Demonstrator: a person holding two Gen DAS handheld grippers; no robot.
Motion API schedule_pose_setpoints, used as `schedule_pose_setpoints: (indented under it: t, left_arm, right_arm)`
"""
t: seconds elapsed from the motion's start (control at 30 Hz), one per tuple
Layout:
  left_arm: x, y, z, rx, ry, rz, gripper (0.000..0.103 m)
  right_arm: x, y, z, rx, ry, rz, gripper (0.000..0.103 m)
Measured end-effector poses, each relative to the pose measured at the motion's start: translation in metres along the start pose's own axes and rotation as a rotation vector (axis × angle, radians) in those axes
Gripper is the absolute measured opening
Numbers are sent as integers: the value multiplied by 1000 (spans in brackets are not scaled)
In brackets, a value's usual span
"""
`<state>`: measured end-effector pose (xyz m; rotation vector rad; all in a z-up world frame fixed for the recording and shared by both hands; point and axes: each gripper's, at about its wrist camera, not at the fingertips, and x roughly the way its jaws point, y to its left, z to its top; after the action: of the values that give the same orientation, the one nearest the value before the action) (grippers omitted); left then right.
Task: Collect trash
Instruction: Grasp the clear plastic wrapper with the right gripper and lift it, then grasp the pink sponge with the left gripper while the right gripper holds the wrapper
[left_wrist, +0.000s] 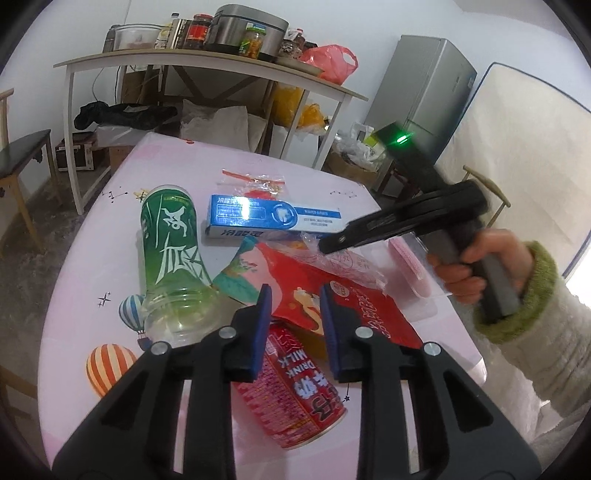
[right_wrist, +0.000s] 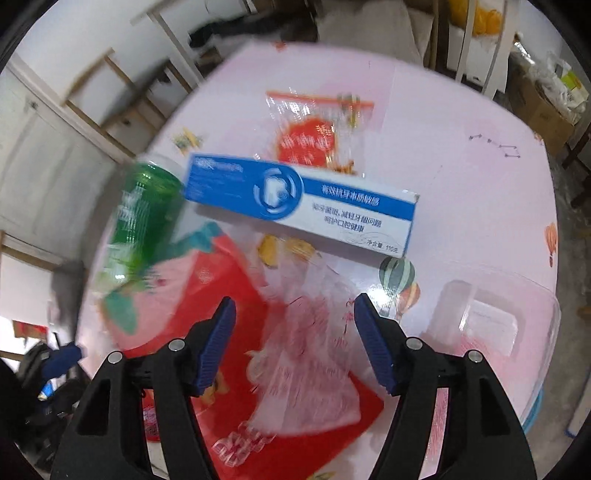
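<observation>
Two grippers: my right gripper (right_wrist: 294, 347) jaws apart above clear wrapper (right_wrist: 314, 354), should descend squarely before pinching; left gripper (left_wrist: 295, 328) parted, empty, over red can (left_wrist: 295, 391).

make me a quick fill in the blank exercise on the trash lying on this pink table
1. The bottle lying on its side on the table has a ____ label.
2. The long toothpaste box is blue and ____.
3. The can below the left gripper is printed with the English words DRINK ____.
4. The right gripper hangs with its jaws ____ above a clear wrapper.

Missing words: green; white; MILK; open
</observation>
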<state>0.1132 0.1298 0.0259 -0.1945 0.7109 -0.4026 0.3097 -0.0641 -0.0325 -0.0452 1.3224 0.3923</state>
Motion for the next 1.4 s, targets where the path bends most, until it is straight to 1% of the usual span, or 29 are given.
schedule_pose_setpoints:
  t: [0.07,0.1,0.17,0.2,0.27,0.3,0.33,0.37,0.6,0.87,0.93,1.07,1.2,1.27,1.33,1.4]
  left_arm:
    - [0,4,-1,-8,-4,-11,25]
    - [1,7,-2,-13,-6,-16,24]
    - [3,10,-3,-21,-7,-22,24]
    - [4,12,-4,-28,-7,-30,24]
    - [5,14,-5,-34,-8,-39,23]
    - [5,16,-5,-37,-9,-44,22]
    - [5,17,-5,-39,-9,-46,21]
    - [6,17,-5,-40,-11,-48,20]
    - [5,22,-5,-64,-30,-66,20]
    - [3,21,-4,-71,-36,-63,20]
    - [0,21,-3,-73,-42,-59,20]
    - [-7,20,0,-77,-54,-54,20]
    - [-17,6,-1,-35,-57,-67,20]
    - [-21,-2,-2,-18,-52,-94,20]
    - [-25,-13,-7,-4,-41,-142,20]
    - [-27,-23,-12,17,-23,-165,22]
  right_arm:
    - [8,2,3,-1,10,-31,54]
    - [10,3,3,4,15,-33,52]
    - [13,2,1,8,19,-35,39]
    - [13,4,0,5,16,-46,36]
    - [12,5,-2,1,2,-61,21]
    - [12,4,-2,2,-12,-65,16]
    - [8,4,-4,8,-28,-66,8]
    - [5,3,-4,13,-38,-64,7]
    - [-42,-5,-11,72,-185,-12,4]
    - [-96,-16,-26,148,-348,108,4]
    - [-114,-17,-35,158,-394,146,4]
    - [-144,-17,-59,164,-476,190,4]
    - [-160,-23,-85,186,-533,213,4]
    - [-166,-29,-99,212,-551,232,4]
    - [-170,-35,-114,234,-567,245,4]
    - [-171,-41,-131,257,-580,258,4]
